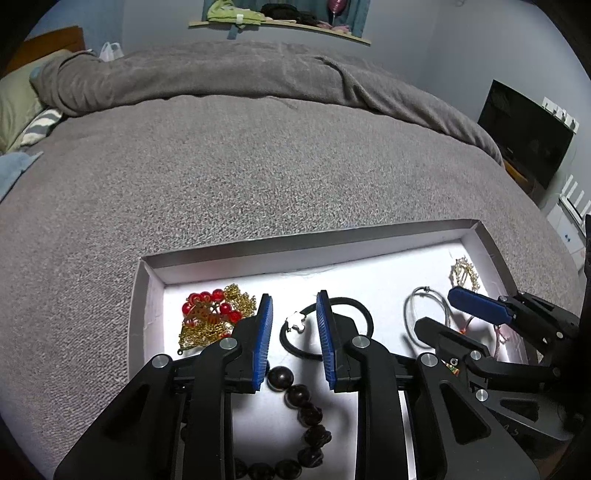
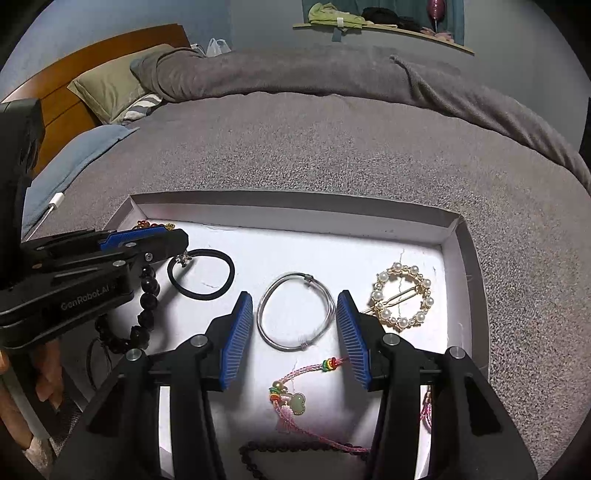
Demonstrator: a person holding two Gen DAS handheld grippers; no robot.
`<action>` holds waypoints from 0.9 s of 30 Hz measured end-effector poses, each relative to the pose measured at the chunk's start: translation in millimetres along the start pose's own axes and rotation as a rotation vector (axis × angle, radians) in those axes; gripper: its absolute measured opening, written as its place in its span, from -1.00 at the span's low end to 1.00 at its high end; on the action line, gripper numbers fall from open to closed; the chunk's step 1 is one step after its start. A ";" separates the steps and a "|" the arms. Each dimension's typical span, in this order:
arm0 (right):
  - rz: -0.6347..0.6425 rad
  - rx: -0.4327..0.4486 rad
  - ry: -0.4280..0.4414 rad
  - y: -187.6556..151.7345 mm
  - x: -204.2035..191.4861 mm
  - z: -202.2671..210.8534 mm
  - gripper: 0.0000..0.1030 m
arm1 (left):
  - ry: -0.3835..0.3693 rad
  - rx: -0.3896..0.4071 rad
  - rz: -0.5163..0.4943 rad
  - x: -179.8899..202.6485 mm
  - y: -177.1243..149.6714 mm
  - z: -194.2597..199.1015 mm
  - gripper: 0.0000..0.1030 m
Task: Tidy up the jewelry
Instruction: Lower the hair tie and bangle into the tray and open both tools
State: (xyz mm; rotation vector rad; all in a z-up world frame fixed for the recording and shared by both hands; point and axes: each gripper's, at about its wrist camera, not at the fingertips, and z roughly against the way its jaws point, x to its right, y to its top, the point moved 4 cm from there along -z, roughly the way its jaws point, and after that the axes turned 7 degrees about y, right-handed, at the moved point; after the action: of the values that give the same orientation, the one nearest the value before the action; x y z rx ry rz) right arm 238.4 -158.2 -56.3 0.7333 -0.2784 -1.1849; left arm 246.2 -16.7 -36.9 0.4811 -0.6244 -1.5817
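A shallow white tray [image 1: 332, 240] [image 2: 295, 210] lies on the grey bed and holds the jewelry. My left gripper [image 1: 294, 325] is open and empty above a black hair tie [image 1: 364, 314] [image 2: 201, 293] with a white charm [image 1: 295, 322]. A red-and-gold ornament [image 1: 212, 317] lies left of it, and a dark bead bracelet [image 1: 306, 410] [image 2: 146, 306] lies below. My right gripper [image 2: 294, 321] [image 1: 439, 314] is open and empty around a silver bangle [image 2: 295, 314] [image 1: 424, 306]. A pearl hair clip [image 2: 402, 299] [image 1: 463, 273] lies to its right, and a pink cord charm [image 2: 295, 402] lies below.
The grey blanket [image 1: 258, 155] [image 2: 332, 147] covers the bed around the tray. Pillows [image 2: 110, 88] and a wooden headboard [image 2: 92, 51] are at the far left. A dark screen [image 1: 524, 133] stands at the right. A shelf [image 1: 277, 22] hangs on the far wall.
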 end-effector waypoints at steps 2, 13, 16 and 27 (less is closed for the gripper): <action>0.001 0.002 0.001 -0.6 0.3 0.6 -0.06 | 0.001 0.000 0.000 -0.5 0.2 0.1 -0.50; -0.012 0.069 0.037 2.8 -0.9 16.7 0.38 | -0.002 0.036 0.017 -3.6 3.9 7.6 -0.50; -0.013 0.118 0.040 6.8 -2.2 32.5 0.44 | 0.007 0.080 0.026 -5.1 7.4 17.6 -0.48; -0.056 0.200 0.027 -0.3 -0.7 87.0 0.71 | 0.071 0.172 0.042 -6.3 -0.4 63.7 0.38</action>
State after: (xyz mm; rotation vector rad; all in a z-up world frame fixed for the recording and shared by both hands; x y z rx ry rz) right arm 189.2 -189.9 8.1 0.9358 -0.3592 -1.2100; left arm 205.9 -3.4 11.0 0.6458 -0.7147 -1.4718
